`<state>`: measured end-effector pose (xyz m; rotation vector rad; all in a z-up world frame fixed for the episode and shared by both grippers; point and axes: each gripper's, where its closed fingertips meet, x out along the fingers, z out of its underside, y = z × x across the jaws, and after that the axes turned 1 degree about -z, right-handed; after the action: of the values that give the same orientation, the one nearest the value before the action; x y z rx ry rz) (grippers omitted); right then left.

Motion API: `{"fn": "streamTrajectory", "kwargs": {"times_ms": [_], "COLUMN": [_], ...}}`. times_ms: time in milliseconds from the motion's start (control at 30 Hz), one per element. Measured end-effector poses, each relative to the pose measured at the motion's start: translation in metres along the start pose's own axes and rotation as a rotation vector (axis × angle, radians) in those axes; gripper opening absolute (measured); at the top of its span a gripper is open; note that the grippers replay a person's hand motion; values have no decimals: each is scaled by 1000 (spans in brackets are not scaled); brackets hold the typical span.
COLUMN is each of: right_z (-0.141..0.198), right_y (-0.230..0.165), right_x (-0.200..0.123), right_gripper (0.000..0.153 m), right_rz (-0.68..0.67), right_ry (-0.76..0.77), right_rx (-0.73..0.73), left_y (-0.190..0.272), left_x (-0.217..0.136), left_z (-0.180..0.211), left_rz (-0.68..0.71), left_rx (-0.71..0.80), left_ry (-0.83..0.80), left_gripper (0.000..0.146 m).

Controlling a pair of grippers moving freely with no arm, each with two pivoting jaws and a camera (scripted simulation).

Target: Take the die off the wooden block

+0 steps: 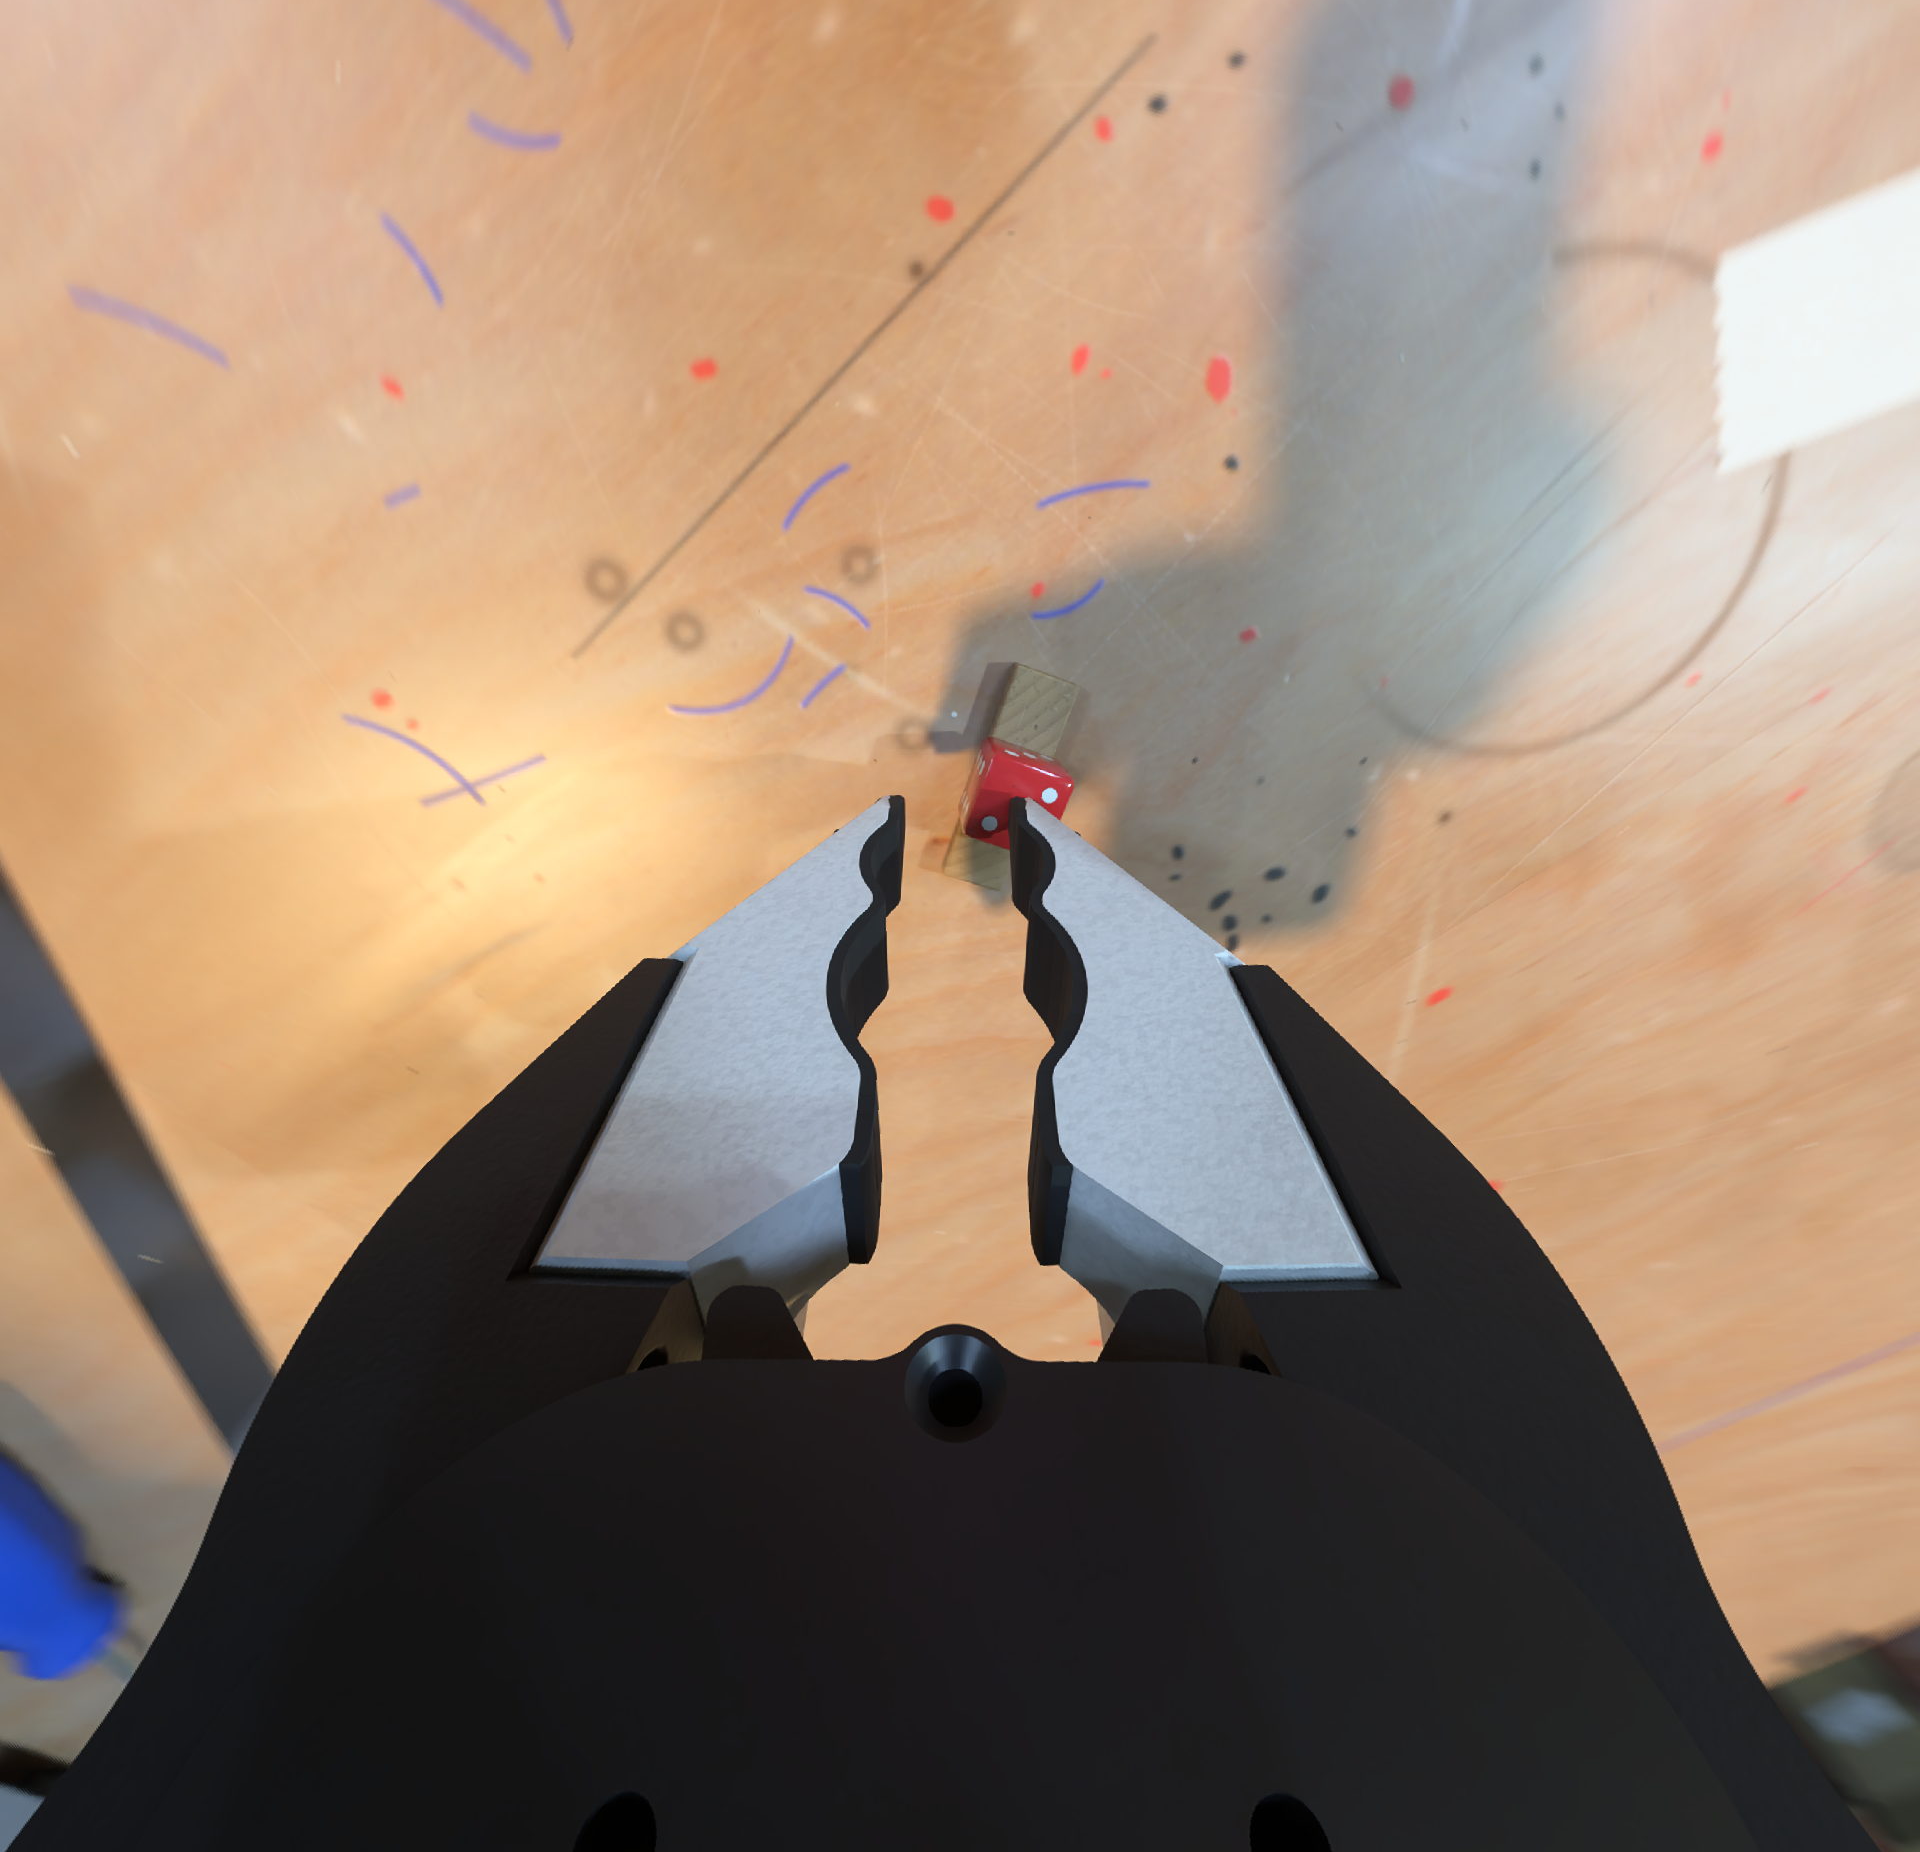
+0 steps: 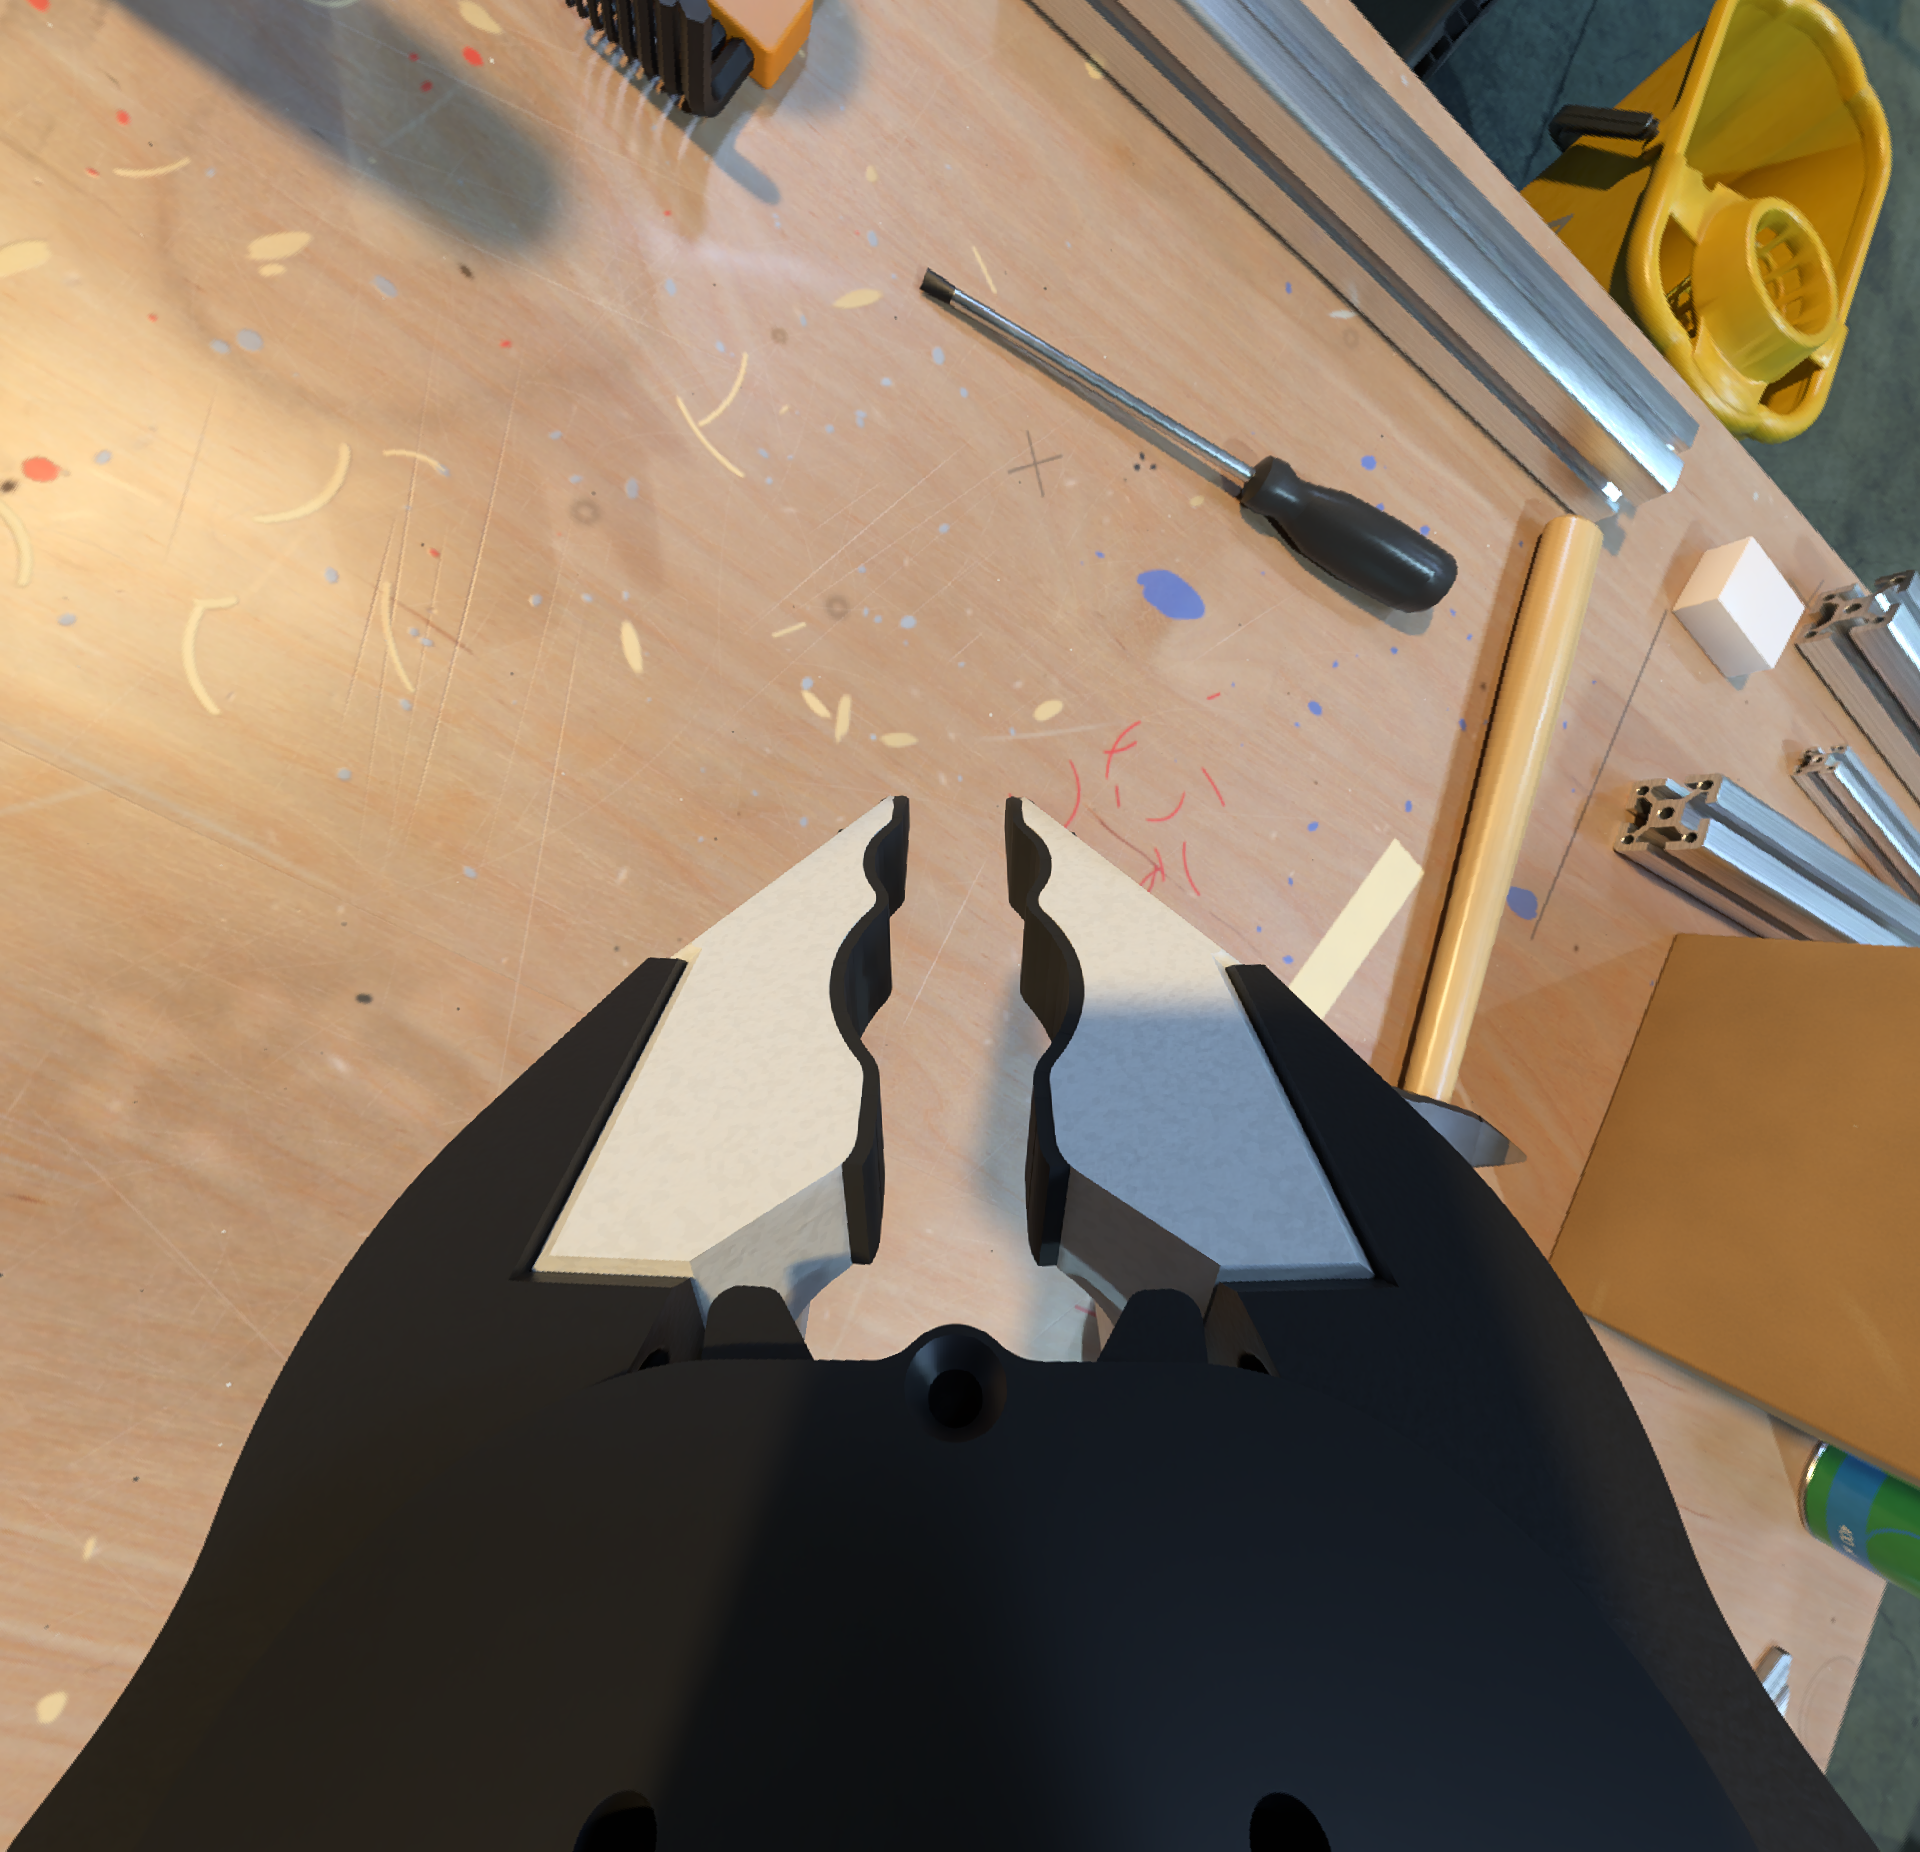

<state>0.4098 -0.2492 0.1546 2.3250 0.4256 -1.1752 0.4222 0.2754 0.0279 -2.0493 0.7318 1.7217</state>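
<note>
We find the table (image 1: 520, 919) marked with paint. On it the block (image 1: 1039, 706) lies flat, carrying the die (image 1: 1013, 789), red with white pips, just beyond the left gripper (image 1: 956, 815), whose fingers stand apart, holding nothing. The right gripper (image 2: 956, 815) likewise gapes, empty. A yellow bucket (image 2: 1766, 192) holds a wringer; a green can (image 2: 1860, 1511) bears unreadable print.

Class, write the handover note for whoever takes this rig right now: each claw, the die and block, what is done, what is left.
Left claw: open, empty, tips just short of the die.
Right claw: open, empty, over bare tabletop; die not in its view.
Red die: sits on the wooden block, which lies flat on the table.
Done: left claw roughly lined up, slightly left of the die.
Left: close on the die, lift it off.
</note>
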Motion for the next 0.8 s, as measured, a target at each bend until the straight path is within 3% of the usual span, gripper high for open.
{"fn": "streamTrajectory", "kwargs": {"times_ms": [100,200,333,600,800], "right_z": [0,1,1,4,4], "right_y": [-2,-4,-6,-10,-12], "right_x": [2,4,7,13,15], "right_gripper": [18,18,18,18,18], "right_rz": [-5,-6,-6,-7,-8], "right_ry": [-5,-19,-32,-62,-73], "right_rx": [-9,-20,-36,-68,-83], "left_y": [0,10,1,7,15], "left_x": [-3,-8,-2,2,4], "left_z": [-4,-11,-1,-6,6], "left_rz": [-26,68,-10,27,88], "left_rx": [136,163,211,273,281], "left_ry": [64,141,79,122,65], "left_gripper": [21,24,33,35,30]}}
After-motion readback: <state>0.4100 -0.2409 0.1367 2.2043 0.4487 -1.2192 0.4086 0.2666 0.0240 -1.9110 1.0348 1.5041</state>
